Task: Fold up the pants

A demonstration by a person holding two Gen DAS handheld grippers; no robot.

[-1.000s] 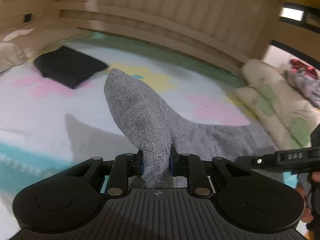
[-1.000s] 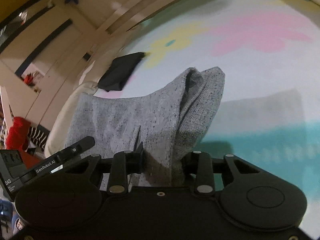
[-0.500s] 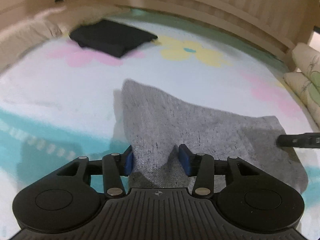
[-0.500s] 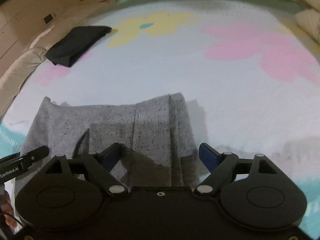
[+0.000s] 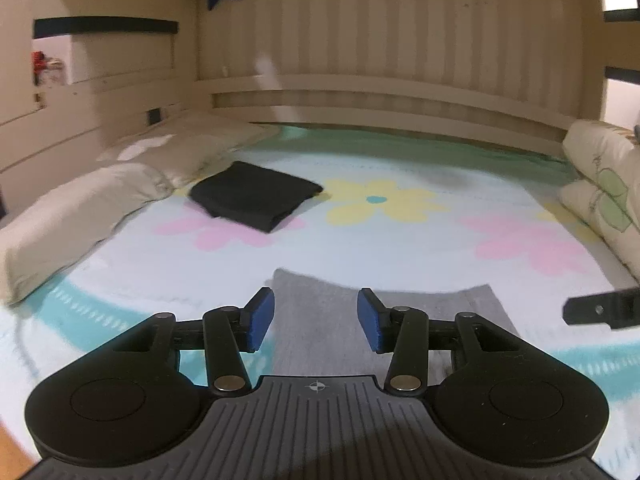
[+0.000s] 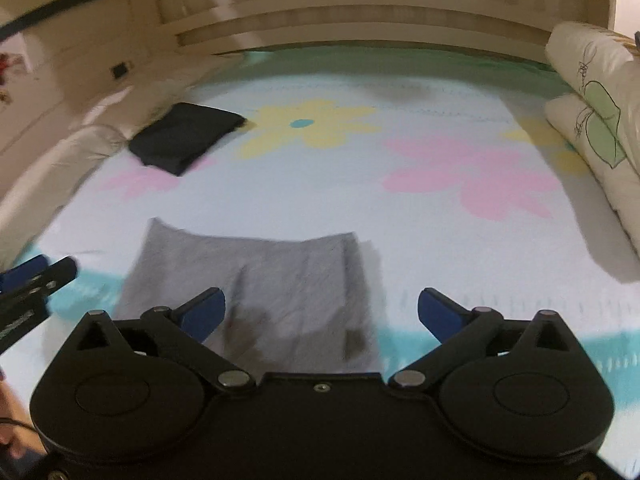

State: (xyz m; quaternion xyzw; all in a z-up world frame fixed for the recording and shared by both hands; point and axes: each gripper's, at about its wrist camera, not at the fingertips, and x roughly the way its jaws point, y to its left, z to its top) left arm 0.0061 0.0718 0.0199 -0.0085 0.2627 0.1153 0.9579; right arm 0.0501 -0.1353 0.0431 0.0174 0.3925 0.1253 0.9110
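Both black two-finger grippers, left [image 5: 316,318] and right [image 6: 320,314], have just been opening and hang released above the folded grey knit pants [image 6: 256,280] on the flowered bedsheet [image 6: 400,208], where a low pad could drag the loose fold open.

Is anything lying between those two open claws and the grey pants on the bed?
Nothing visible. The grey pants lie flat just ahead of the open left gripper and right gripper; the folded black garment sits farther back.

No legible text — none anywhere
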